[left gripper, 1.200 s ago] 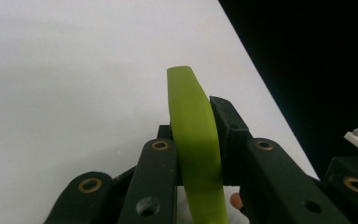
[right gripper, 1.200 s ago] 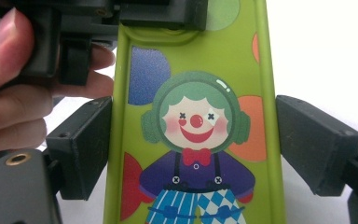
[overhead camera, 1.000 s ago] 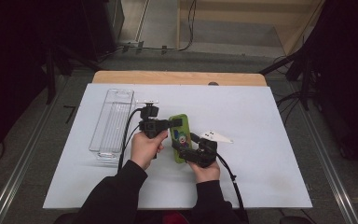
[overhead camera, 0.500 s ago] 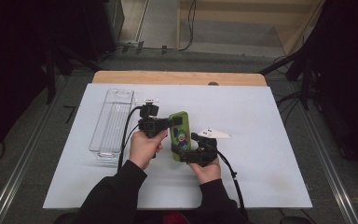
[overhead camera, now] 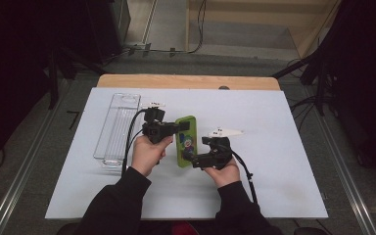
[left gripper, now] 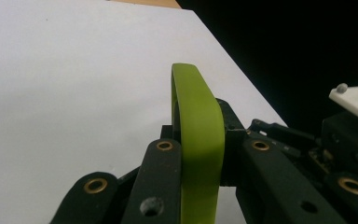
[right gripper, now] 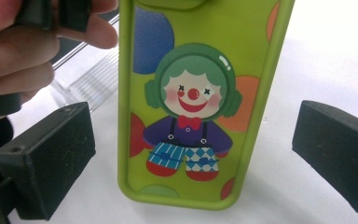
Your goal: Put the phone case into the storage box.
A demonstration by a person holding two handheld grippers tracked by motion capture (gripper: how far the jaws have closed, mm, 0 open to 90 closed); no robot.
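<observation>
Now one green phone case [overhead camera: 185,140], left claw [overhead camera: 175,128] gripping it, right claw [overhead camera: 192,159] wide.

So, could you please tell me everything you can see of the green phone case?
The green phone case looks like soft, matte rubbery plastic with rounded corners. Its face carries a cartoon clown with green hair, a red nose and a bow tie, among coloured circles. The left gripper is shut on its edge. The right gripper has just been opening: its fingers flank the lower end without touching.
</observation>
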